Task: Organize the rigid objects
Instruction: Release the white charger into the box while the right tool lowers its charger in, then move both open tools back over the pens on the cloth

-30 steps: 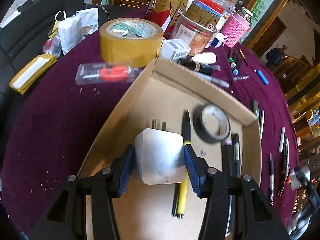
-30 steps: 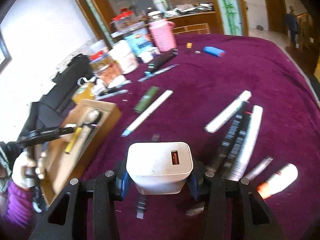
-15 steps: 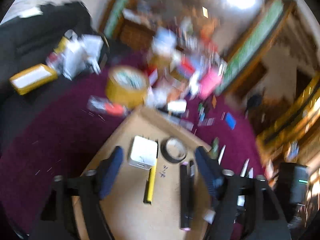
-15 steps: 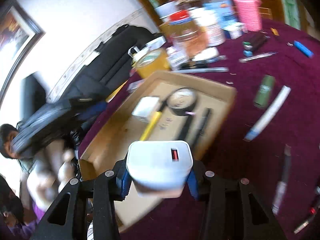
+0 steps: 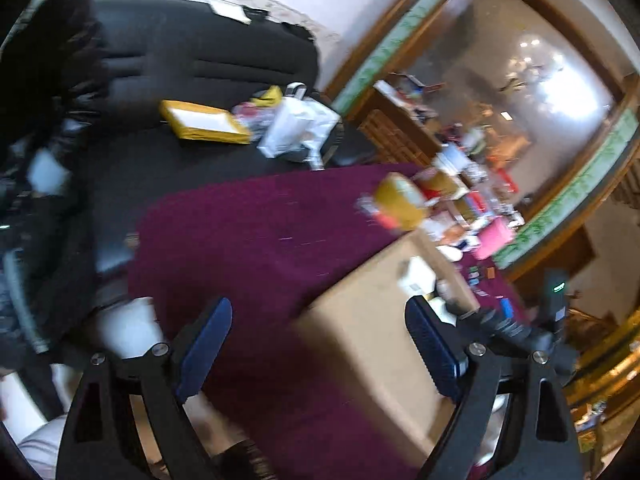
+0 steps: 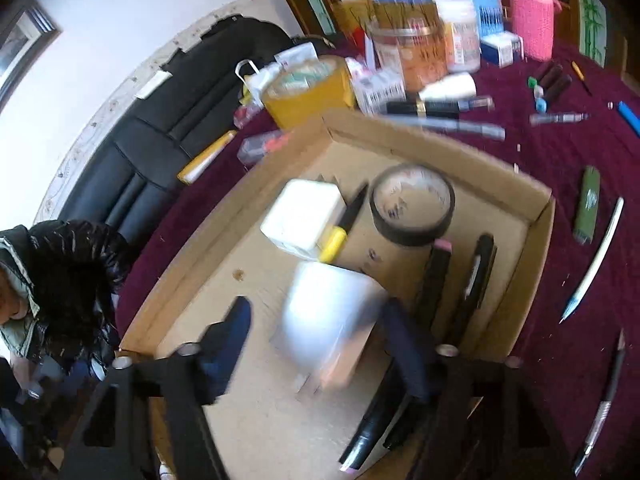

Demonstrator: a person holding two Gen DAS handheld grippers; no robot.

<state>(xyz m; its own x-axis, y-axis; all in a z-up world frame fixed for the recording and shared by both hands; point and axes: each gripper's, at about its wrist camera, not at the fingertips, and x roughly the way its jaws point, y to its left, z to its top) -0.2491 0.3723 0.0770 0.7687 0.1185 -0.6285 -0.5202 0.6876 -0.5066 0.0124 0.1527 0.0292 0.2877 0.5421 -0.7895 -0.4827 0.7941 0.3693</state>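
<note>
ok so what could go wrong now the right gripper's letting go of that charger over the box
1. The charger between the open jaws of the right gripper looks blurred, seemingly dropping; it could tumble onto the yellow pen or the other charger in the box.
2. It may knock the black pens beside it out of line.
3. The open left gripper points away from the box, so it cannot steady anything.

The cardboard box (image 6: 536,236) held two white chargers (image 6: 302,216), one roll of black tape (image 6: 412,204), one yellow-and-black pen (image 6: 344,224) and two black markers (image 6: 476,268). Beside the box stood one roll of yellow tape (image 6: 308,92) and one pink knitted holder (image 6: 532,24).
</note>
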